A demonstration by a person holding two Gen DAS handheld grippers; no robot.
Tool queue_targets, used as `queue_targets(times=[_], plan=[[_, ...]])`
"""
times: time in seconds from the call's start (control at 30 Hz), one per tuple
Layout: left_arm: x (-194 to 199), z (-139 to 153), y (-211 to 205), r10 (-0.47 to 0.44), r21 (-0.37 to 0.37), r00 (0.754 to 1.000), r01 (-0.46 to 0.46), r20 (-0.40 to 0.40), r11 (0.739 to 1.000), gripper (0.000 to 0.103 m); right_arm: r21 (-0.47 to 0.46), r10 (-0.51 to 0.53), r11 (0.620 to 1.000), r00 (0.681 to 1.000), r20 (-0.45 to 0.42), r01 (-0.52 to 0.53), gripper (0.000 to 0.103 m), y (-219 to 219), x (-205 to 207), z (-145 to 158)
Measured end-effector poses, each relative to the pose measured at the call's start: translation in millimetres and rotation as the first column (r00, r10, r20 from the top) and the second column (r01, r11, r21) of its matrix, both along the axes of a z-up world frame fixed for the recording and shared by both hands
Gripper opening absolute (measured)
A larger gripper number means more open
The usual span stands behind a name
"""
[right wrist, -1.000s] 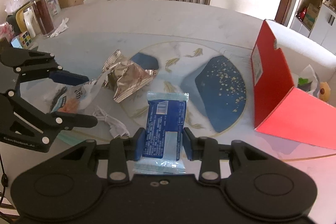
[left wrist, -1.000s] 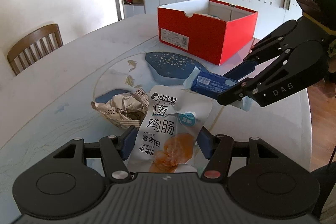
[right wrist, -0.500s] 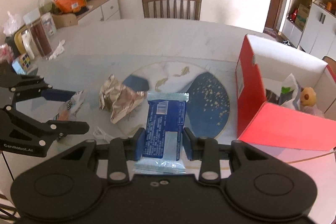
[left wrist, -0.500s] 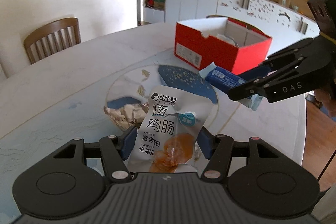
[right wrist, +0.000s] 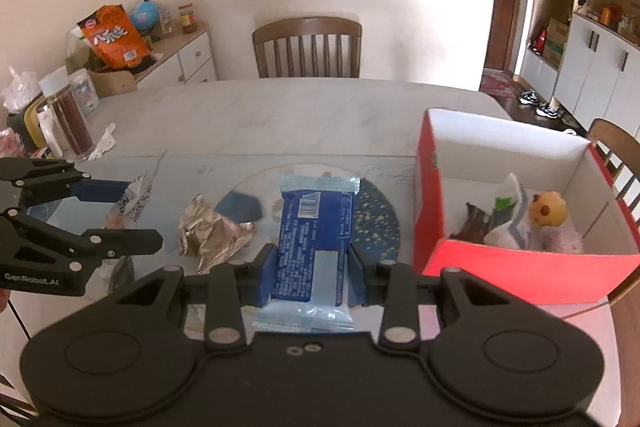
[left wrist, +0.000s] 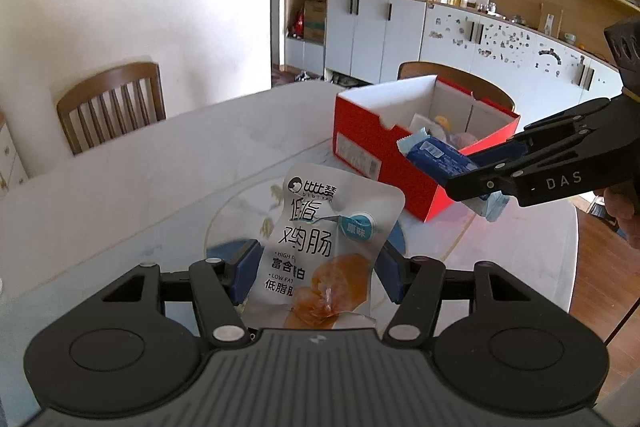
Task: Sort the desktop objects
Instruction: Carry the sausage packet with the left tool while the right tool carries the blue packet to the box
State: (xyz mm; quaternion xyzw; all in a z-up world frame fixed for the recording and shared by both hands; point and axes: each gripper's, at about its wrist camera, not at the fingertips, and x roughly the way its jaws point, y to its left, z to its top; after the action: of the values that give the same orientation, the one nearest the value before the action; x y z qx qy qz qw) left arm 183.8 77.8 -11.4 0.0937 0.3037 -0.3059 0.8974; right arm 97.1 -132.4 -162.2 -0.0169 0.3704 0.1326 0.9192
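Note:
My left gripper [left wrist: 316,269] is shut on a white chicken sausage pouch [left wrist: 328,247] and holds it above the table. My right gripper [right wrist: 312,267] is shut on a blue snack packet [right wrist: 314,231], also raised. In the left wrist view the right gripper [left wrist: 476,173] holds the blue packet [left wrist: 438,157] by the near edge of the red box [left wrist: 384,155]. The red box [right wrist: 430,203] stands at the right in the right wrist view and holds a small plush toy [right wrist: 548,213] and wrappers. The left gripper [right wrist: 128,211] shows at the left there.
A crumpled silver wrapper [right wrist: 208,233] lies on the round glass turntable [right wrist: 376,215]. Wooden chairs [right wrist: 308,47] stand at the table's far side. Jars and bottles [right wrist: 68,115] stand at the table's left edge, with a cabinet of snacks [right wrist: 112,39] behind.
Both grippers have risen with their packets. The right gripper has moved toward the red box, so the box's inside now shows.

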Motion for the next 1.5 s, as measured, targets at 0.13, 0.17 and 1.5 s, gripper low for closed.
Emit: queue_targets(times=[0.13,0.17,1.5], plan=[[-1,8,-12,-0.012,-0.001,1.000,0.012,0.008,1.000,0.060,0.012,-0.028,1.000,1.000,0.011,0.028,0.037,-15,-2,6],[-1,10,-15,-0.014,-0.002,1.000,0.014,0.014,1.000,0.060,0.015,-0.033,0.999,0.999,0.015,0.033,0.037,-18,-3,7],[56,23,-214,-0.021,-0.002,1.000,0.021,-0.015,1.000,0.060,0.018,-0.060,0.998,0.997,0.039,0.059,0.037,-198,45,12]])
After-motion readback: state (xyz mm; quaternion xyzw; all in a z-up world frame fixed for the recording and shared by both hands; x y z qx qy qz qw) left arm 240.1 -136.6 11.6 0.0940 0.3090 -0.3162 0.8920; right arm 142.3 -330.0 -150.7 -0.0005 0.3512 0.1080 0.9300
